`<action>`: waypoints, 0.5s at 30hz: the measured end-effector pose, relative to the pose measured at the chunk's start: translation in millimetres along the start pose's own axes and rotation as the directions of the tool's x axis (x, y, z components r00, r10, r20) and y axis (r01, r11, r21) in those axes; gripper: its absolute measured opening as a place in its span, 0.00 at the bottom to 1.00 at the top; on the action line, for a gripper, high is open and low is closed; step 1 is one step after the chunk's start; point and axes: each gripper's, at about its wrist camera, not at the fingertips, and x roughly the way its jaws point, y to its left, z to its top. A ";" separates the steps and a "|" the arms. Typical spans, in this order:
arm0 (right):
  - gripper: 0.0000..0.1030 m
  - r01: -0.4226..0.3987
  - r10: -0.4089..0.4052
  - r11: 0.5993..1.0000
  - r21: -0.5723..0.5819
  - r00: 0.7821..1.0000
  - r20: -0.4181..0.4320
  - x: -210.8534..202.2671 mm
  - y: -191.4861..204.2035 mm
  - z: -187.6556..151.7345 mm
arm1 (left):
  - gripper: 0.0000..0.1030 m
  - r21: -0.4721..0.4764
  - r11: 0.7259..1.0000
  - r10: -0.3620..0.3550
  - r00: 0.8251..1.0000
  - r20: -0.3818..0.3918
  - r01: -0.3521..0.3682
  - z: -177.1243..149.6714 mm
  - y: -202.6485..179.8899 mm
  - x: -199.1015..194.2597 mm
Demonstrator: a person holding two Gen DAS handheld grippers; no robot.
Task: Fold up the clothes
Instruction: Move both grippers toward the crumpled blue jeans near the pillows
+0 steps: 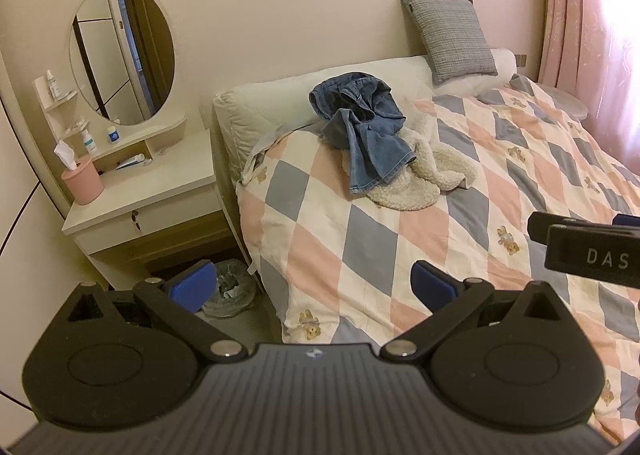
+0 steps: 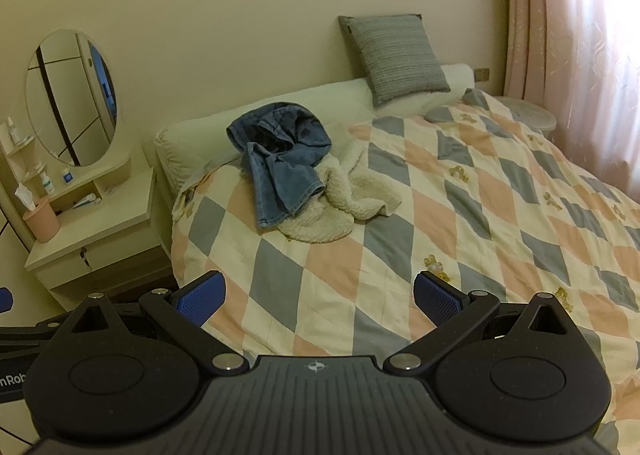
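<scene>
- On the black body of my right gripper [image 1: 584, 243], seen from my left wrist at the right edge, I read the white letters "DAS"; the rest is cut off.
- From my right wrist, the black body at the lower left edge carries "nRob", also cut off.
- My left gripper [image 1: 312, 285] has its jaws spread wide and released, nothing between the blue pads [image 1: 192, 287].
- My right gripper [image 2: 318, 299] has its jaws equally wide and released, over the quilt [image 2: 480, 207] with nothing gripped.
- The clothes lie in one heap on the quilt, just in front of the long white pillow [image 1: 280, 95]: one pair of blue jeans [image 1: 360, 127] crumpled on top, one cream fleece garment [image 1: 424, 179] partly under and beside them.
- Only my left wrist view shows the bin with a clear bag [image 1: 232, 287] on the floor, beside the bed's near corner.
- One grey striped cushion [image 2: 394, 55] leans on the wall behind the quilt, well apart from the heap.
- Left of the pillow stands one dressing table [image 1: 160, 191] with one oval mirror [image 1: 122, 51]; on its surface is one pink tissue holder [image 1: 82, 181].
- I count three small bottles [image 1: 113, 134] around the mirror; their labels are too small to read.
- Pink curtains [image 2: 580, 35] hang right of the quilt.
</scene>
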 end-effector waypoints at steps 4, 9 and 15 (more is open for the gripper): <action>1.00 0.007 -0.007 1.000 0.003 1.000 0.004 2.8 2.2 -0.6 | 0.99 -0.002 1.000 -0.014 1.000 -0.009 0.014 5.2 -0.2 5.5; 1.00 0.015 -0.015 1.000 0.012 1.000 0.000 9.2 3.7 0.1 | 0.99 0.007 0.999 -0.036 0.999 -0.028 0.036 8.9 0.5 17.2; 1.00 0.025 -0.025 0.999 0.027 1.000 0.000 22.1 1.8 11.6 | 0.99 0.003 0.998 -0.068 0.996 -0.063 0.068 17.1 4.8 38.2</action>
